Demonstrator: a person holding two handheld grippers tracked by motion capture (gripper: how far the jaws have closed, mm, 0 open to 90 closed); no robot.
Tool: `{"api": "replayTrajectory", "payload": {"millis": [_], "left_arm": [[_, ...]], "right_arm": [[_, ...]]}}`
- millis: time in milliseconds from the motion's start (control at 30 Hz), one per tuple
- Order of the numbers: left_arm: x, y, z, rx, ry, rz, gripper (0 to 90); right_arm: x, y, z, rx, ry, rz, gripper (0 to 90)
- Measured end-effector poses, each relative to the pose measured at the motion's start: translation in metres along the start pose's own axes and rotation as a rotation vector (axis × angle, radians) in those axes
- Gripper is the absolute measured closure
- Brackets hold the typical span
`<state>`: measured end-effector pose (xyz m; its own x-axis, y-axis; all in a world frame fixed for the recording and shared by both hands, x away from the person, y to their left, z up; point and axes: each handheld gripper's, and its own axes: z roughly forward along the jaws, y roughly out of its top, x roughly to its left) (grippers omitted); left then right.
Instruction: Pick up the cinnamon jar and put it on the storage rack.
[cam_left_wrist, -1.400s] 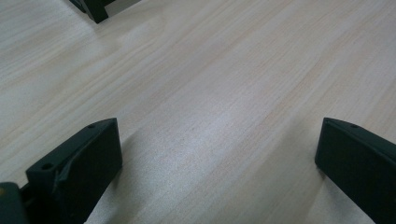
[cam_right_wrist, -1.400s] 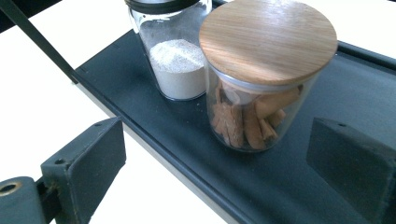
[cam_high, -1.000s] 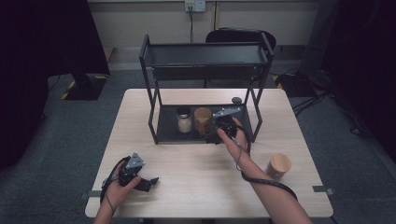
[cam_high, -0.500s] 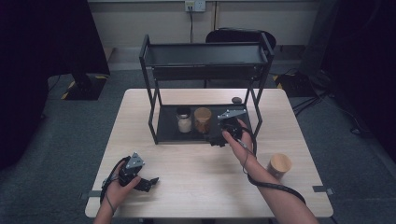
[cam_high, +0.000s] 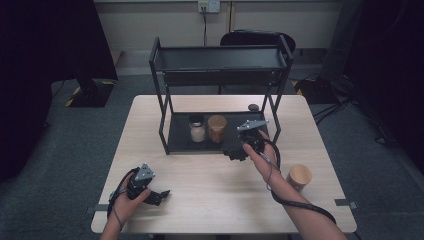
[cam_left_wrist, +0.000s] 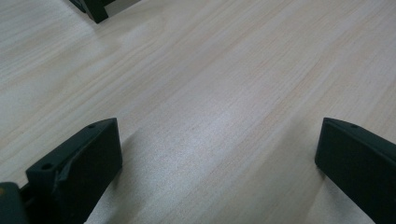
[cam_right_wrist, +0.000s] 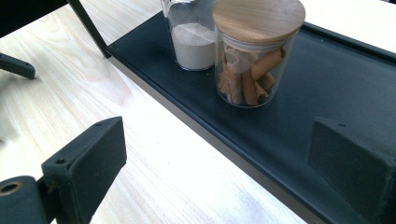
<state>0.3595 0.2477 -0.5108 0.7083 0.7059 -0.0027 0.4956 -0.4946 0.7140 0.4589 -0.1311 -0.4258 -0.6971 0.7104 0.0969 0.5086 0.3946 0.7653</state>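
Now the right gripper (cam_high: 239, 154) hovers released at the front edge of the rack's lower shelf (cam_right_wrist: 327, 93), just in front of the wooden-lidded jar (cam_right_wrist: 254, 51) standing there; the left gripper (cam_high: 159, 196), also released, rests well apart from that shelf.

Black rack (cam_high: 220, 59); pale wood-grain table (cam_high: 210, 200); tan jar lid (cam_right_wrist: 258, 18).

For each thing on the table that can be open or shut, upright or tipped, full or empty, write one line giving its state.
Cinnamon jar: upright on the rack's lower shelf, wooden lid on, part full.
Powder jar: upright beside it, about half full.
Wooden-lidded jar: upright on the table.
Left gripper: open, empty.
Right gripper: open, empty.
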Motion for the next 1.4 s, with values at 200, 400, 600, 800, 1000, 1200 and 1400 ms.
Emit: {"api": "replayTrajectory", "payload": {"millis": [200, 400, 600, 800, 1000, 1200, 1400], "left_arm": [[0.0, 0.0, 0.0, 0.0, 0.0, 0.0, 0.1], [0.0, 0.0, 0.0, 0.0, 0.0, 0.0, 0.1], [0.0, 0.0, 0.0, 0.001, 0.0, 0.002, 0.1], [0.0, 0.0, 0.0, 0.001, -0.001, 0.002, 0.1], [0.0, 0.0, 0.0, 0.002, -0.001, 0.003, 0.1], [0.0, 0.0, 0.0, 0.001, -0.001, 0.003, 0.1], [0.0, 0.0, 0.0, 0.001, -0.002, 0.004, 0.1]], "right_arm": [[-0.002, -0.003, -0.01, 0.003, -0.008, 0.001, 3.9], [-0.004, -0.006, -0.019, 0.0, -0.011, 0.006, 3.9], [-0.006, -0.01, -0.025, -0.004, -0.016, 0.014, 3.9], [-0.008, -0.012, -0.031, 0.0, -0.024, 0.012, 3.9], [-0.01, -0.013, -0.04, -0.001, -0.031, 0.013, 3.9], [-0.012, -0.016, -0.047, -0.001, -0.034, 0.016, 3.8], [-0.014, -0.02, -0.054, 0.0, -0.041, 0.017, 3.8]]}}
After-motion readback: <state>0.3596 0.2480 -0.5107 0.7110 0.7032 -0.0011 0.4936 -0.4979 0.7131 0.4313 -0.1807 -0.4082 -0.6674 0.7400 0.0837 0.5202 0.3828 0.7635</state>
